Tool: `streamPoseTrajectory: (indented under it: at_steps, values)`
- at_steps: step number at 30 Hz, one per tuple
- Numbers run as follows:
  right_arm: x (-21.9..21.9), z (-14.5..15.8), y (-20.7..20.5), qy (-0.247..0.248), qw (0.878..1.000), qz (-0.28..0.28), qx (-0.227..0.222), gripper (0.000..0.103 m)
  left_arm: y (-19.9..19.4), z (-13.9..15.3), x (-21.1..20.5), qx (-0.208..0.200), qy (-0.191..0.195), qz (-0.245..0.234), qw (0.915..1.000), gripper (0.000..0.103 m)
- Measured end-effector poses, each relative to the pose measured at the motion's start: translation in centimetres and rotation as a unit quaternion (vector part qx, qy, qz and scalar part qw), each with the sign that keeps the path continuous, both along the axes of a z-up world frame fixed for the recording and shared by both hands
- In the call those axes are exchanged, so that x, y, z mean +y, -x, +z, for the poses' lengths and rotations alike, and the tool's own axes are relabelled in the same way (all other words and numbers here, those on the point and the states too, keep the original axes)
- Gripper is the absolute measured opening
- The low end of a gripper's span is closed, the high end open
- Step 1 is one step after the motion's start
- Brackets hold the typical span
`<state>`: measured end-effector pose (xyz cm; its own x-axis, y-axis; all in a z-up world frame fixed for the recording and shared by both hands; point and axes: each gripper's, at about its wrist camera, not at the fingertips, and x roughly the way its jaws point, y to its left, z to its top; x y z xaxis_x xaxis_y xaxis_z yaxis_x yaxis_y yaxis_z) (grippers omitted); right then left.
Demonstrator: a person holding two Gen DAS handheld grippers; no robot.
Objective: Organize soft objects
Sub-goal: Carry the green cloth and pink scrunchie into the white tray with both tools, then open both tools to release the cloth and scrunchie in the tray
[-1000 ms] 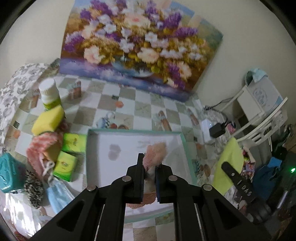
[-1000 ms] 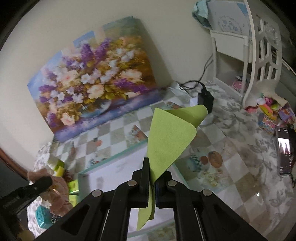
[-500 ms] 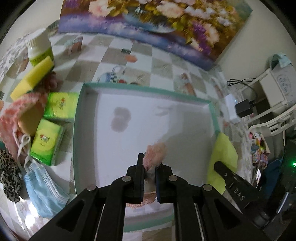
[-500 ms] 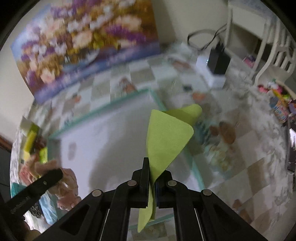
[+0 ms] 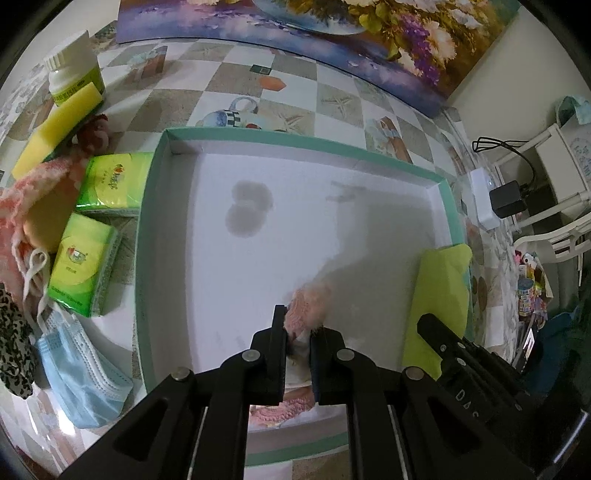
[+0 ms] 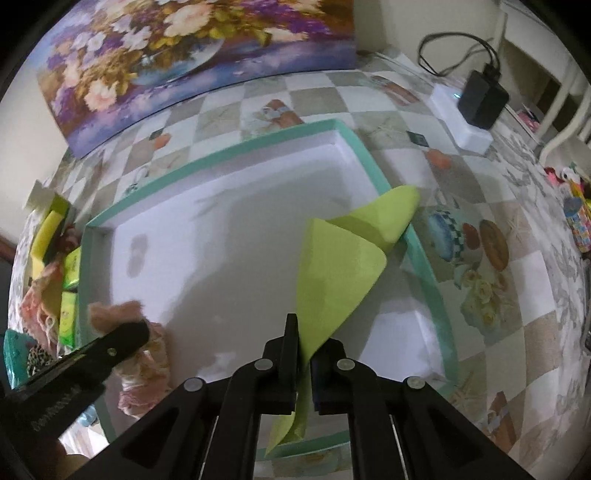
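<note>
Left wrist view, checkered tablecloth, floral painting, white chair

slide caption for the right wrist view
Right gripper holding a green cloth over the white tray.

Checkered tablecloth under teal tray

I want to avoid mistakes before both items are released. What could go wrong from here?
1. The green cloth in the right tool lies over the right wall of the tray; if released now it may fall partly outside.
2. The two tools are close, so the left tool with the pink fluffy item may bump the other.
</note>
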<state>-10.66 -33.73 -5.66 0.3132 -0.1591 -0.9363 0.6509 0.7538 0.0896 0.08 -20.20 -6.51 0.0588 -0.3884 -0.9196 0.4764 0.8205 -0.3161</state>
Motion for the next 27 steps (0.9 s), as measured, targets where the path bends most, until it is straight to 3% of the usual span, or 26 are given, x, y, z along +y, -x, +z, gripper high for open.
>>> streamPoseTrajectory:
  at_steps: [5,7,9,13,16,18,22,27]
  values:
    - [0.6,1.0,-0.6,0.014,1.0,0.011,0.004,0.009,-0.1,0.7,0.2,0.004,-0.004,0.006,1.0,0.012]
    - [0.6,1.5,-0.6,0.019,1.0,0.009,0.004,0.016,-0.2,1.0,0.2,0.004,-0.003,0.007,1.0,0.012]
    - [0.5,2.1,-0.4,0.023,1.0,0.004,0.002,0.031,-0.2,1.5,0.4,0.004,-0.001,0.007,1.0,0.013]
    - [0.1,3.4,0.0,0.026,1.0,-0.009,-0.009,0.034,-0.2,2.6,0.6,-0.002,0.007,0.006,1.0,0.016]
    - [0.0,4.4,0.5,0.032,0.999,-0.016,-0.018,0.036,-0.1,3.4,0.6,-0.007,0.016,0.001,0.9998,0.028]
    - [0.0,5.1,0.7,0.039,0.999,-0.018,-0.02,0.043,0.0,3.7,0.5,-0.01,0.023,-0.002,0.9997,0.047]
    - [0.3,6.1,0.9,0.052,0.998,-0.018,-0.023,0.046,0.1,3.9,0.5,-0.016,0.024,0.0,0.9996,0.063]
    - [0.4,6.9,1.2,0.07,0.997,-0.024,-0.023,0.061,-0.3,3.8,1.1,-0.014,0.026,0.016,0.9994,0.082]
